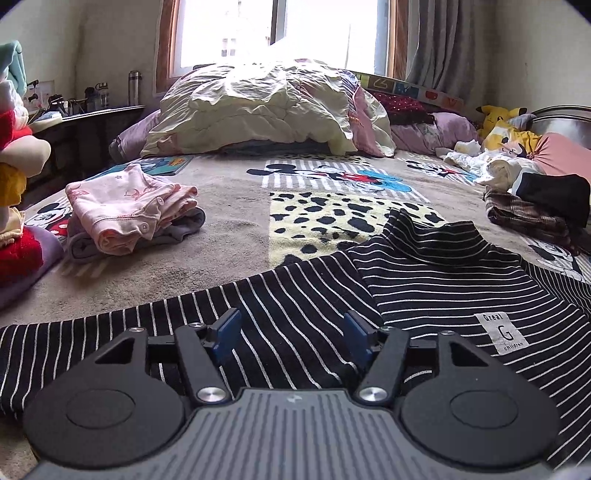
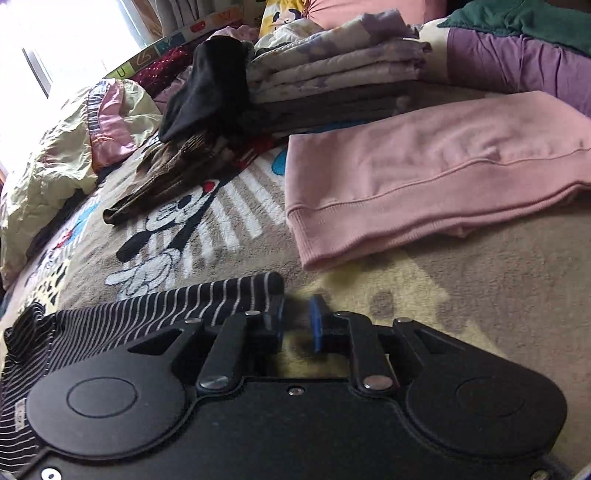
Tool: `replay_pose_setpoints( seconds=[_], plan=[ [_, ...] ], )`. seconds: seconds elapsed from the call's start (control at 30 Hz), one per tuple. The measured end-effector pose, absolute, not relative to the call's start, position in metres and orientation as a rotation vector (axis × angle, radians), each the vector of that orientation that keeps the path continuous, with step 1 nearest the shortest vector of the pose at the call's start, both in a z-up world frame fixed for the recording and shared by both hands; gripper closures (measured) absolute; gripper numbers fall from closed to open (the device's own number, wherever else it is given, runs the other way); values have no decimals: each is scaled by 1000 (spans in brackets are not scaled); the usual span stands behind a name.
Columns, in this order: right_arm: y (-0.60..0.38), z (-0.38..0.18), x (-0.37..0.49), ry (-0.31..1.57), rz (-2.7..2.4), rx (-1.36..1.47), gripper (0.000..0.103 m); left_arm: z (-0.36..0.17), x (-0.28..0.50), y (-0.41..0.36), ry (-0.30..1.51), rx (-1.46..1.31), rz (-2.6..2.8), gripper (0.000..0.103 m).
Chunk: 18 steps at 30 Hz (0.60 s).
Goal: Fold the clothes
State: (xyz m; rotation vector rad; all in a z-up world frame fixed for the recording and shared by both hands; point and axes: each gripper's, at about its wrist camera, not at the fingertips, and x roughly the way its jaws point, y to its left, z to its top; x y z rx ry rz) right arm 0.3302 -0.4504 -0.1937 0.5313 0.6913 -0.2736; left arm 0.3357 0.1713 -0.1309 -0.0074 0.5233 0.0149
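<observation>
My black white-striped shirt [image 1: 424, 280] lies spread, unfolded, at six o'clock. My left gripper [image 1: 291, 334] and right gripper [image 2: 297, 325] gape empty; folded pink baby clothes [image 1: 129, 210] wait at ten.

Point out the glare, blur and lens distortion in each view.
Left wrist: window blown out white, bed edges bowed by fisheye, striped shirt sharp. Right wrist: window glare top left, mild softness, pink garment curved by the lens.
</observation>
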Motion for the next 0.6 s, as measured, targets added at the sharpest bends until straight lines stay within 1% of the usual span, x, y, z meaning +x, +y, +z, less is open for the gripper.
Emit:
replay_pose_setpoints(
  seconds=[0.03,0.1,0.2,0.23,0.3,0.33,0.47,0.53,0.6],
  plan=[
    [-449,-190,328,696,-293,498,85,-130,334,172,520,-5,13,42],
    [-450,-183,316,678,-312,465,79,-127,330,173,514,0,9,41],
    [-429,-164,290,633,-249,390,77,-124,318,175,503,20,0,40],
    [-415,-158,282,625,-204,356,76,-123,313,175,500,26,-3,40],
    [-381,-147,262,613,-110,278,69,-124,305,170,497,43,-9,40],
    [-362,-143,252,609,-48,246,69,-123,299,170,494,48,-12,40],
    [-286,-142,217,625,242,221,58,-121,263,160,481,78,-52,40],
    [-254,-149,204,635,343,218,58,-120,244,154,474,97,-75,40],
    [-223,-155,192,621,380,117,58,-118,223,146,463,127,-105,40]
  ],
)
